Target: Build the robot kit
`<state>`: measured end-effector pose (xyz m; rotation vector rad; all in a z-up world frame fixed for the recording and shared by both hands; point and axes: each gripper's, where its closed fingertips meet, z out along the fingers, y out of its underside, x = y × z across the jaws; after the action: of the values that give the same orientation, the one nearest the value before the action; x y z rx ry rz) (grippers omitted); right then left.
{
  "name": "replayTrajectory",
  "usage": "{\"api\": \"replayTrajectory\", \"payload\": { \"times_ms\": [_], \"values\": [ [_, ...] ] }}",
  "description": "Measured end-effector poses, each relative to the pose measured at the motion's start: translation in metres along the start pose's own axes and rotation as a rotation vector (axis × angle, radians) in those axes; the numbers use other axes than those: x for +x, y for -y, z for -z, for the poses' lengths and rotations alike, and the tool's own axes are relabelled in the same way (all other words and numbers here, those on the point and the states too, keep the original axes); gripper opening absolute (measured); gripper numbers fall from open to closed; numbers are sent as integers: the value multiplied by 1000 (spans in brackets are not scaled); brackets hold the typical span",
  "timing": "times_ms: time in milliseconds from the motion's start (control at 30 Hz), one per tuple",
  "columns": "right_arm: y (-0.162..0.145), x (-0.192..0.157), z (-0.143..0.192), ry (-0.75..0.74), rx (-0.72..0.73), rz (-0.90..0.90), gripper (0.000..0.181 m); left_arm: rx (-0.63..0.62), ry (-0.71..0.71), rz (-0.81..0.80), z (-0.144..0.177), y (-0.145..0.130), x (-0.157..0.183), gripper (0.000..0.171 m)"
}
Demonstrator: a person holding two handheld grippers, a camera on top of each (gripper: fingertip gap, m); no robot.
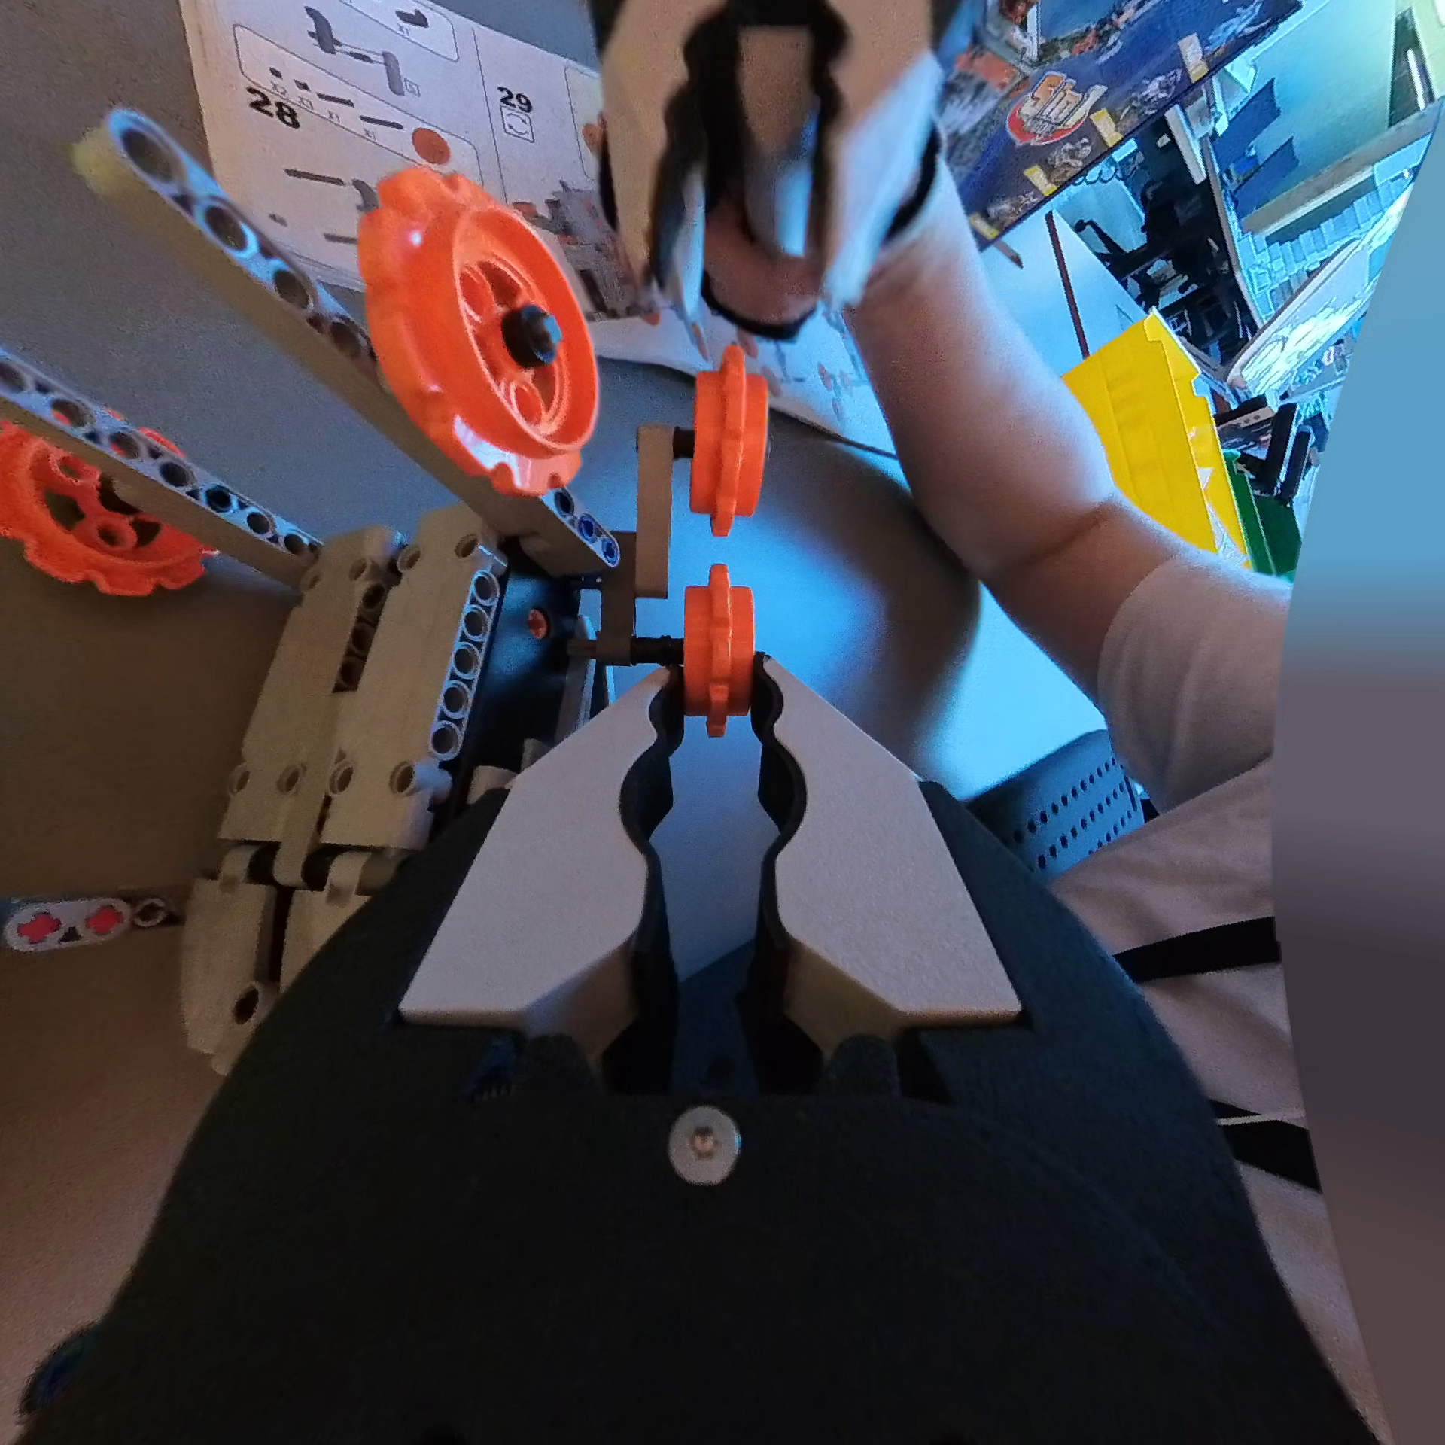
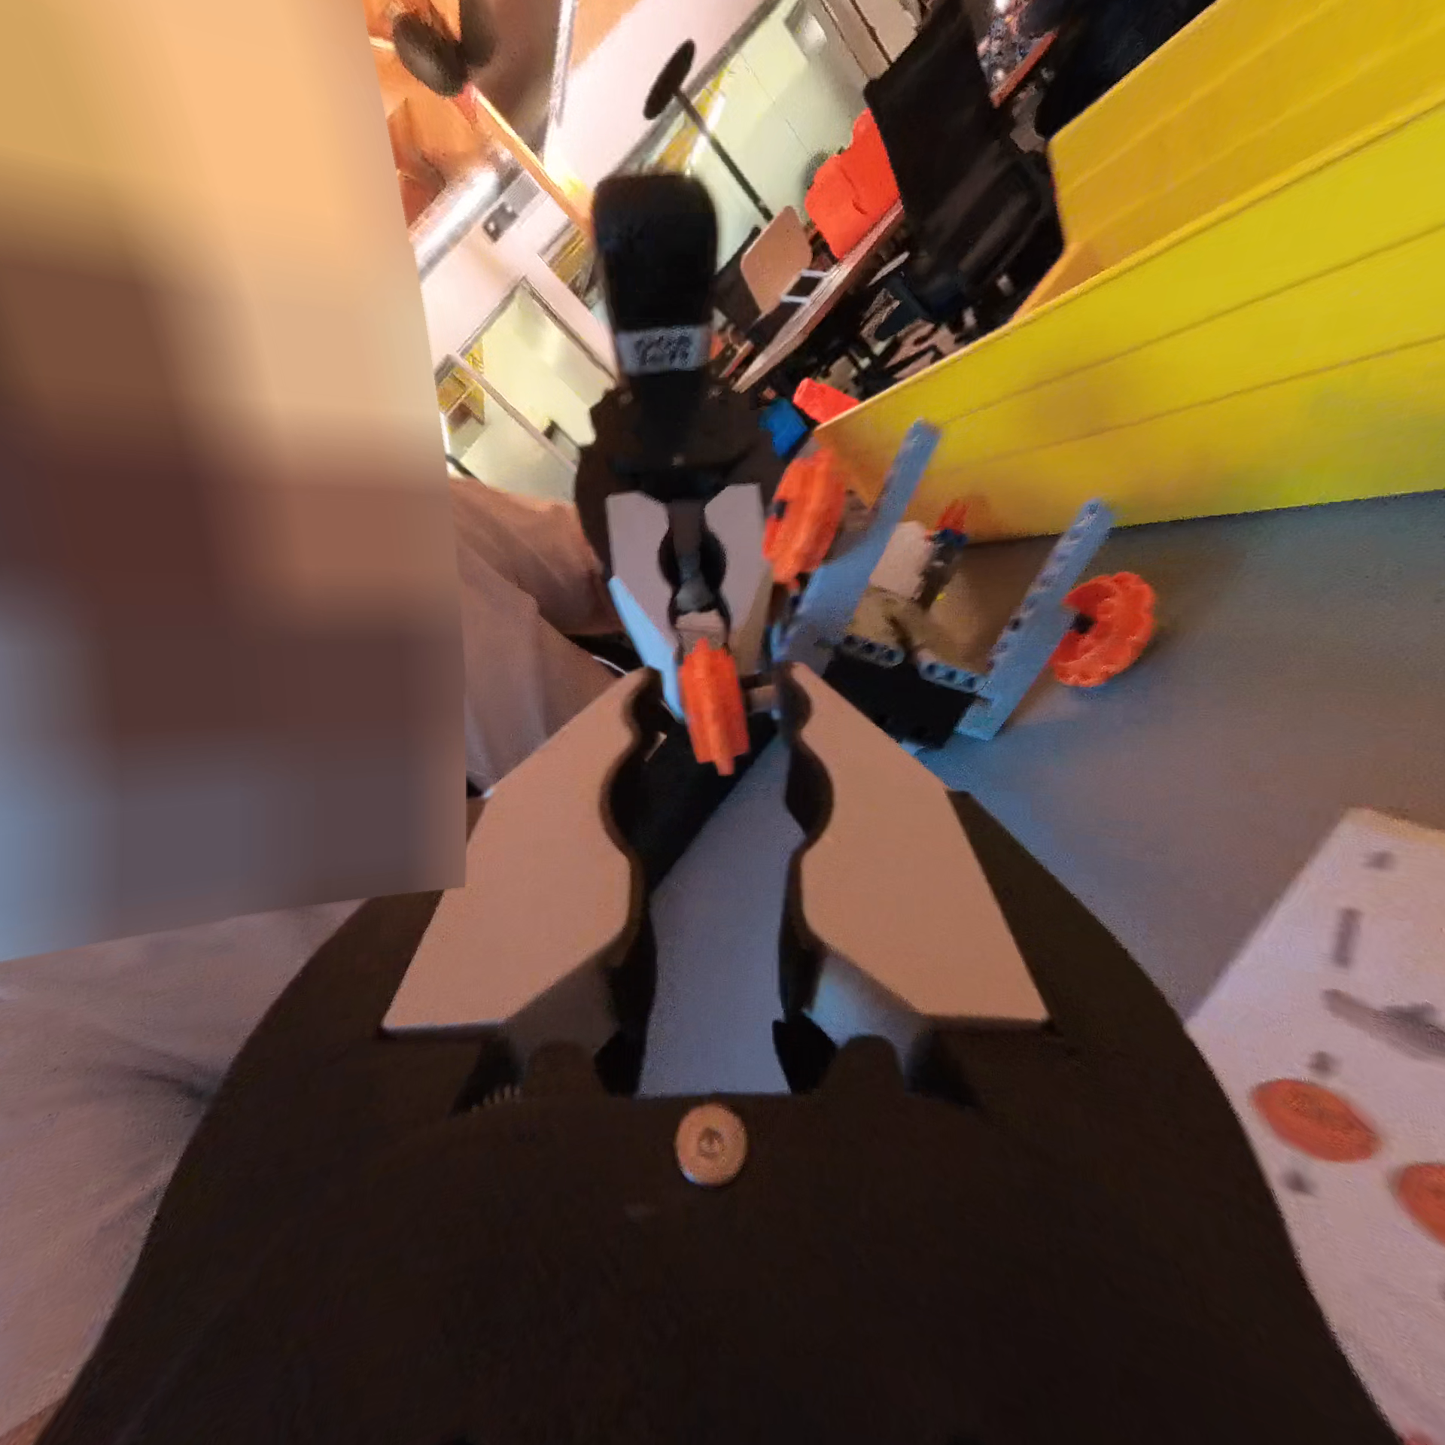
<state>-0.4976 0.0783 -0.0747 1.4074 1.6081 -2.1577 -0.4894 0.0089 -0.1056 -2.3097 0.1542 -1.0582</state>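
Note:
My left gripper [image 1: 718, 674] is shut on a small orange toothed wheel [image 1: 718, 625], which sits on a black axle at the end of a grey brick-built model [image 1: 352, 704]. A second small orange wheel [image 1: 729, 438] sits just above it on a grey crank arm. A large orange wheel [image 1: 477, 328] is mounted on a grey holed beam [image 1: 234, 234]. My right gripper [image 2: 718, 688] is open and empty. It points at a small orange wheel [image 2: 711, 708] just beyond its tips, with the left gripper [image 2: 688, 563] behind that wheel. The right gripper also shows blurred at the top of the left wrist view [image 1: 751, 156].
An instruction booklet [image 1: 352, 117] lies behind the model and also shows in the right wrist view [image 2: 1329, 1055]. A yellow bin [image 2: 1173, 313] stands along the grey table's far side. Another orange wheel [image 2: 1102, 633] hangs on an upright beam [image 2: 1032, 618]. A person's forearm [image 1: 977, 438] reaches across.

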Motion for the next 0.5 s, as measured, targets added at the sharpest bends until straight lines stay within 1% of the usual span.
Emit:
{"api": "replayTrajectory", "payload": {
  "times_ms": [33,67,100,133,200,267,333,367,433,467,500],
  "values": [
    [6,11,0,-20,-12,-9,27,3,-2,0,0,0,0,15],
    [12,18,-3,-51,-24,21,28,5,-8,2,1,0,-1,15],
    [17,26,-6,-85,-33,64,36,8,-13,4,2,1,0,15],
    [18,30,-12,-106,-56,94,48,10,-17,4,2,1,-1,15],
    [15,38,-25,-133,-138,73,46,10,-23,2,2,1,-1,15],
    [5,36,-41,-111,-217,87,46,9,-28,-3,2,1,-1,15],
    [2,49,-52,-191,-247,140,48,9,-31,-10,3,1,-1,15],
    [2,47,-58,-161,-244,118,49,11,-32,-12,3,1,-1,15],
    [4,35,-66,-25,-223,16,32,18,-31,-14,4,2,-2,15],
    [1,35,-70,2,-229,-25,33,20,-30,-15,4,2,-3,15],
    [-3,37,-74,20,-241,-79,40,20,-31,-17,4,2,-3,15]
  ]
}}
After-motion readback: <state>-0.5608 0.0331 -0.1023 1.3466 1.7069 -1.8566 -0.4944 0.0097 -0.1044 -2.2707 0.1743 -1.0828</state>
